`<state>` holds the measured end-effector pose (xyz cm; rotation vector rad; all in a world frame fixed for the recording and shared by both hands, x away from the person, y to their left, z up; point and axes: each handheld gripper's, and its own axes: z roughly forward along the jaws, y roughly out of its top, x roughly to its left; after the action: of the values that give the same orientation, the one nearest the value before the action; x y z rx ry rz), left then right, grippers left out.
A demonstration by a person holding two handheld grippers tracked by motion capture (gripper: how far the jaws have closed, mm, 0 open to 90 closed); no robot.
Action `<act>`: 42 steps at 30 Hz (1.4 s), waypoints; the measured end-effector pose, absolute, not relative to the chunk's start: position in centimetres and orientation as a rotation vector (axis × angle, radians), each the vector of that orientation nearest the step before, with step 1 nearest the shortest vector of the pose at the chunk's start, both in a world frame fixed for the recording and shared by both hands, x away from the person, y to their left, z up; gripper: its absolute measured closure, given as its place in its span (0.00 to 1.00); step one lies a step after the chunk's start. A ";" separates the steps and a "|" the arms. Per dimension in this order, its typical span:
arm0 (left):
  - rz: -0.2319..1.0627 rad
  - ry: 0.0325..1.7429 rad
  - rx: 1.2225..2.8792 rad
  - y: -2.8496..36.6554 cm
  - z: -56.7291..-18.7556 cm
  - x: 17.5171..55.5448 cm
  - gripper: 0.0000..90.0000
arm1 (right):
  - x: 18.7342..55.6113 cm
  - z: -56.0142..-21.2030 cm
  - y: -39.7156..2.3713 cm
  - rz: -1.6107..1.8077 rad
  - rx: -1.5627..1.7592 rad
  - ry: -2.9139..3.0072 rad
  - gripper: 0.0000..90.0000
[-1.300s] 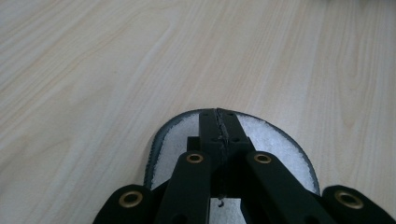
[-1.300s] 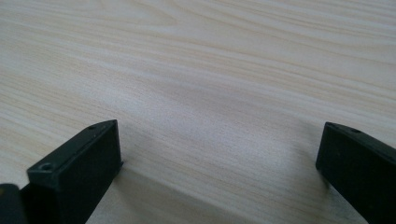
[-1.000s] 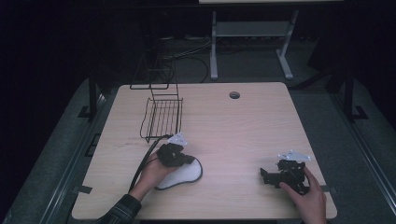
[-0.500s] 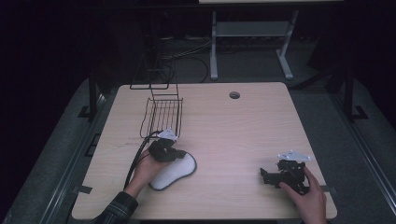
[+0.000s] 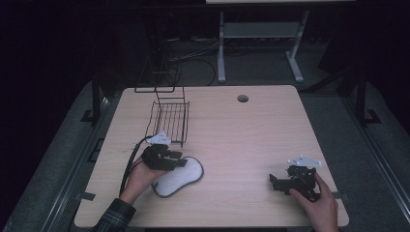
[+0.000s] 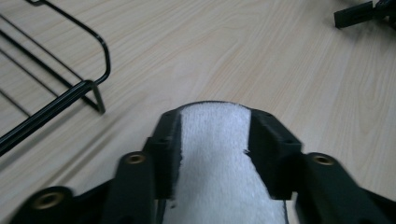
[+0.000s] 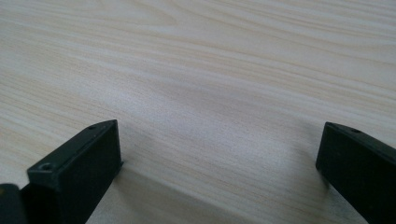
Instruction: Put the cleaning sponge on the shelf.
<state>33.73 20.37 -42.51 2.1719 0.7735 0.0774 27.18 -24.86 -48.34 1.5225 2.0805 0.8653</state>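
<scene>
A white fleecy oval pad (image 5: 180,177) with a dark edge lies flat on the wooden table (image 5: 241,140). My left gripper (image 5: 180,162) hovers over its near-left end. In the left gripper view the pad (image 6: 215,154) fills the gap between the two black jaws, which have just been opening and stand apart at its sides without pinching it. My right gripper (image 5: 274,182) rests at the table's front right in a person's hand. Its jaws (image 7: 219,154) stand wide open over bare wood with nothing between them.
A black wire rack (image 5: 169,118) stands just beyond the left gripper, and its corner (image 6: 56,107) is close at the left of the left gripper view. A cable hole (image 5: 242,98) sits near the table's far edge. A metal stand (image 5: 261,34) is behind the table.
The left hand has shifted left, toward the wire rack, and sits farther off the pad's middle. The pad has slid slightly left. The right hand has kept still.
</scene>
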 end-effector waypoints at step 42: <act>0.129 0.727 2.306 20.4 -46.0 32.2 0.14 | 27.2 -48.3 -24.9 0.866 1.523 2.079 0.00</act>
<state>32.21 20.35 -46.03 2.3062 0.7272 0.1291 27.16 -24.85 -48.34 1.5228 2.0791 0.8656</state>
